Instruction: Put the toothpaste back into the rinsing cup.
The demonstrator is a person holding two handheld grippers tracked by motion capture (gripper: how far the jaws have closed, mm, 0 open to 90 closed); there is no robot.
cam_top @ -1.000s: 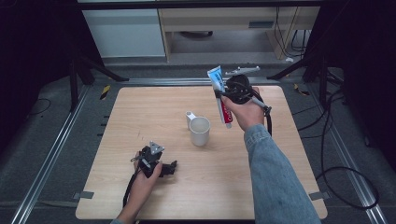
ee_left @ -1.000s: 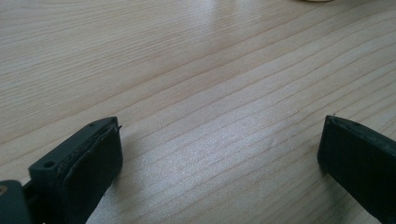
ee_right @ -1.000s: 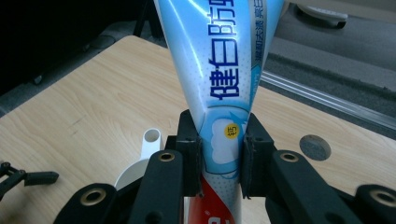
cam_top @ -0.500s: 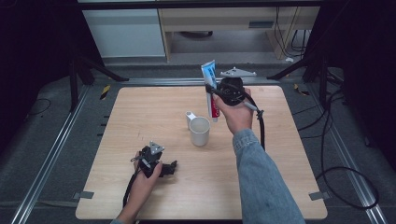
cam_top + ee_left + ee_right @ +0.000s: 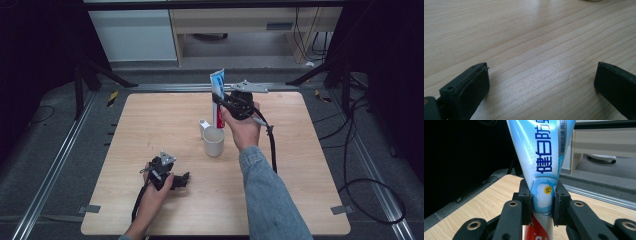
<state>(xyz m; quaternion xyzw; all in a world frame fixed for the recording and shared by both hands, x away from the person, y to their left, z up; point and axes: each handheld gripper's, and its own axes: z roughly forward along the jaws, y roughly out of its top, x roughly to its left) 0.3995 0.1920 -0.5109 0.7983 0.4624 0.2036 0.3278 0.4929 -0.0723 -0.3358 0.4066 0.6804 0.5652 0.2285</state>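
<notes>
Your right gripper (image 5: 218, 101) is clamped on the toothpaste tube (image 5: 217, 97), its two black jaws pressing the tube's flat sides about midway up; in the right gripper view the pads (image 5: 527, 202) pinch the pale blue part of the tube (image 5: 544, 170) just above where the red part begins, beside a small yellow dot on the print. You hold the tube upright in the air, its flat crimped end on top and its red lower end pointing down, above the far middle of the wooden table (image 5: 150, 120). The red end hangs just behind and above the white mug (image 5: 213, 141), which stands upright on the table with its handle turned to the far left; whether the tube's tip touches the mug's rim cannot be told from the high view. Your right hand (image 5: 243, 127) wraps the gripper's body, with the grey plate on top and the black cable trailing back along your denim sleeve (image 5: 270, 200). Well apart, at the near left of the table, your left gripper (image 5: 186, 179) rests low on the wood in your left hand (image 5: 155, 187); its jaws stand wide apart with nothing but bare table (image 5: 536, 50) between them.
</notes>
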